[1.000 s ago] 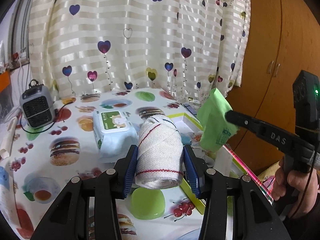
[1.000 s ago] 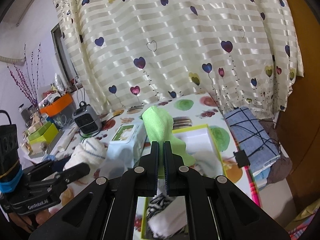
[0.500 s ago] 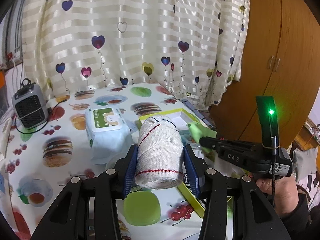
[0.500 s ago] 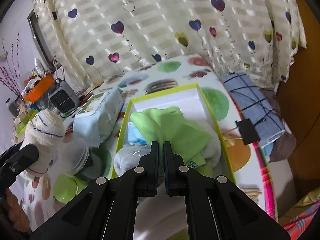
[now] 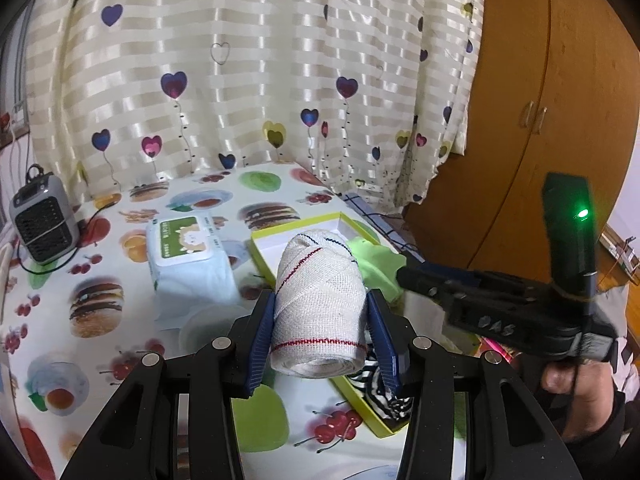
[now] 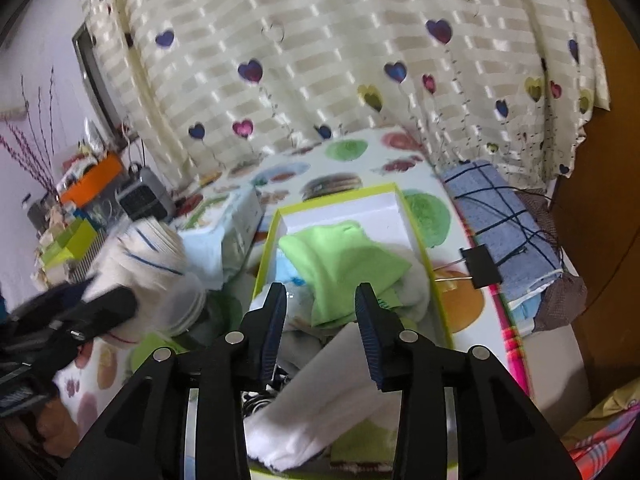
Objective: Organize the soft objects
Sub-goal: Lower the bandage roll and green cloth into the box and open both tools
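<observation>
The table (image 5: 100, 280) fills the lower left of the frame. At centre right sits the box (image 6: 420, 240), a green cloth (image 6: 344, 256) inside. The right gripper (image 6: 320, 300) is opening above it, jaws empty. The left gripper (image 5: 320, 320) clamps a bandage roll (image 5: 320, 300).

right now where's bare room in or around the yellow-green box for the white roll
Bare white floor at the box's far end, beyond the green cloth. Its near half is crowded with cloths. Outside it, the tablecloth is free between the wipes pack and the small heater.
</observation>
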Tool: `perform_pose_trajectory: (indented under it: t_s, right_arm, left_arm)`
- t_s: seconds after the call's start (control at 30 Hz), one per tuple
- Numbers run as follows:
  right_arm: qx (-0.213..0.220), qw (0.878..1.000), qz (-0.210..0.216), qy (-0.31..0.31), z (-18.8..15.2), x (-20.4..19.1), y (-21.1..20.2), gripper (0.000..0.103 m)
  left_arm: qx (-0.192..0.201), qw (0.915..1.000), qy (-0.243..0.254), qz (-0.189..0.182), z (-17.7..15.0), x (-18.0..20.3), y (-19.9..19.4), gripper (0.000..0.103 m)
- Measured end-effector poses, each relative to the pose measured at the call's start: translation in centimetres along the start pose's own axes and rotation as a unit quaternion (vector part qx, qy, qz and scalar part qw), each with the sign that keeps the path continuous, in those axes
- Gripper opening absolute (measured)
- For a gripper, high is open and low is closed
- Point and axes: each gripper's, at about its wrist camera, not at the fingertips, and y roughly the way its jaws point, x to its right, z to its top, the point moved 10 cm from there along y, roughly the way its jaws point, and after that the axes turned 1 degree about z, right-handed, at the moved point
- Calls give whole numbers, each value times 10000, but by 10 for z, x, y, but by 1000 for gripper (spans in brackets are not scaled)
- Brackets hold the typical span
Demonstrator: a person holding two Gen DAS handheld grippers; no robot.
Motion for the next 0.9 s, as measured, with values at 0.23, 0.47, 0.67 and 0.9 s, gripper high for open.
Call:
perform_pose_trajectory:
  t_s: [0.23, 0.47, 0.67, 0.9]
  right_arm:
    - [204, 9996, -109, 177, 2, 16, -19, 37]
    - [233, 9990, -156, 350, -1, 35, -23, 37]
    - [269, 9988, -149, 392, -4, 42, -28, 37]
    - [257, 9983, -215, 483, -8, 54, -29, 37]
  left_arm:
    - [-279, 9993, 94, -235, -10, 22, 26, 45]
    - [-404, 9982, 181, -411, -12, 46, 49, 45]
    - [-413, 9965, 263, -670, -8, 67, 69, 45]
    - [-598, 9952, 188, -755, -17, 70, 90, 46]
